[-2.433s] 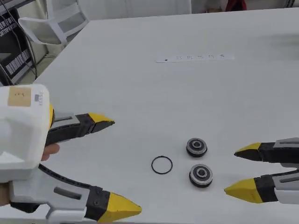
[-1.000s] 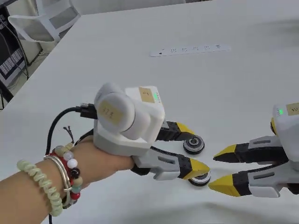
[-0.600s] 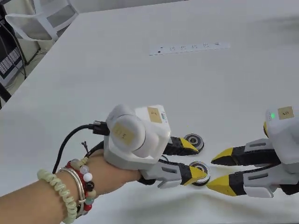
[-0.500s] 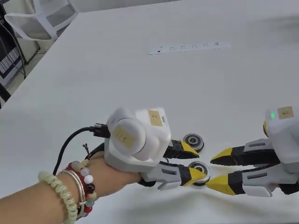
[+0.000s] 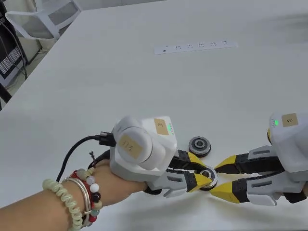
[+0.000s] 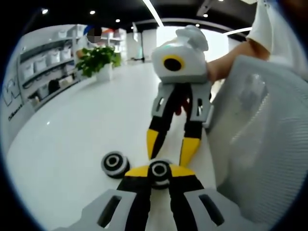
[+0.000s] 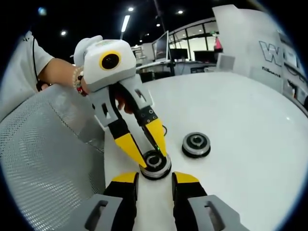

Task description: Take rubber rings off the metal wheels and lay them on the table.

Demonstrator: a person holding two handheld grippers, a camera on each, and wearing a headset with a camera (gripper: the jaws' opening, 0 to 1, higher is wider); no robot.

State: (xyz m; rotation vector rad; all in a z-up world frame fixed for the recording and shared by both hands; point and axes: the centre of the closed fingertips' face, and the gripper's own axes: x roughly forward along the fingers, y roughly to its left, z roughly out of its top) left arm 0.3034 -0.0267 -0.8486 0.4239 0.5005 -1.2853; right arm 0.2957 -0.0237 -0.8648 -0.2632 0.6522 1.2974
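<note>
Two small metal wheels with black rubber rings lie on the white table (image 5: 144,86). My left gripper (image 5: 201,171) is shut on the near wheel (image 5: 209,174), one yellow tip on either side of it. From the left gripper view the same wheel (image 6: 160,168) sits between the tips of the left gripper (image 6: 159,172). The far wheel (image 5: 199,145) lies free just beyond it, seen also as the second wheel (image 6: 115,163). My right gripper (image 5: 220,177) faces the near wheel from the right, open, its tips just short of it. In the right gripper view the right gripper (image 7: 155,179) stands open below the held wheel (image 7: 155,163).
A white power strip (image 5: 195,46) lies at the far middle of the table. A white mesh chair (image 5: 43,17) stands past the table's left edge. A black cable (image 5: 79,147) trails from the left gripper over the hand with bead bracelets (image 5: 72,197).
The left gripper came in from the left, covered the loose ring that lay on the table, and closed on the near wheel. The right gripper edged in toward that wheel.
</note>
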